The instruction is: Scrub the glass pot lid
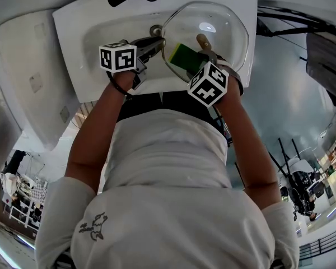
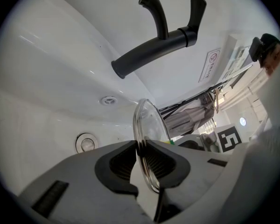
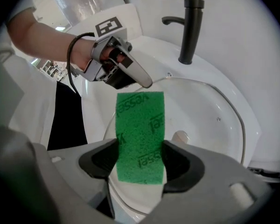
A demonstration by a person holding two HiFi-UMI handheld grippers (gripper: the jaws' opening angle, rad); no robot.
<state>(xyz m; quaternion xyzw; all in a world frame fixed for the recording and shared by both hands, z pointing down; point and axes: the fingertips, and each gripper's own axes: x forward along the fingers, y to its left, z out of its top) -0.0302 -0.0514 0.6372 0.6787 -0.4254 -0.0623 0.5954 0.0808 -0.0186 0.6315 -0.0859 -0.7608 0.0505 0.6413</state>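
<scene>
Right gripper [image 3: 140, 158]: jaws part-closed, pads clamped on both sides of a green sponge [image 3: 140, 125], which stuck out past the tips. Beyond the sponge was the lid [image 3: 210, 120], its glass filling the frame from 2 to 6 o'clock. The knob [image 3: 179, 136] was just beside the sponge at 3 o'clock (which face it sat on, not clear).

Left gripper [image 2: 142, 164]: jaws nearly together, pinching the lid's rim. It held the lid up over the sink [image 1: 101, 32], clear of the basin floor.

Progress, as judged:
- Lid gripped and presented, sponge in hand and brought to the glass. Setup done.
- No suds, no running water and no visible dirt on the glass, so how much was scrubbed could not be read.
- Sponge-to-glass contact uncertain. The scrubbing itself looked mostly ahead.

Views compared:
- Right gripper view alone gave the sponge's scouring face and the broad side of the lid, with the left gripper at 11 o'clock and the faucet [image 3: 186, 27] at 1 o'clock.
- Left gripper view showed the lid edge-on only, hiding its surface. It alone showed the drain [image 2: 87, 143] at 9 o'clock of the jaws.
- Head view placed both grippers together, the lid at 2 o'clock of the left one.
</scene>
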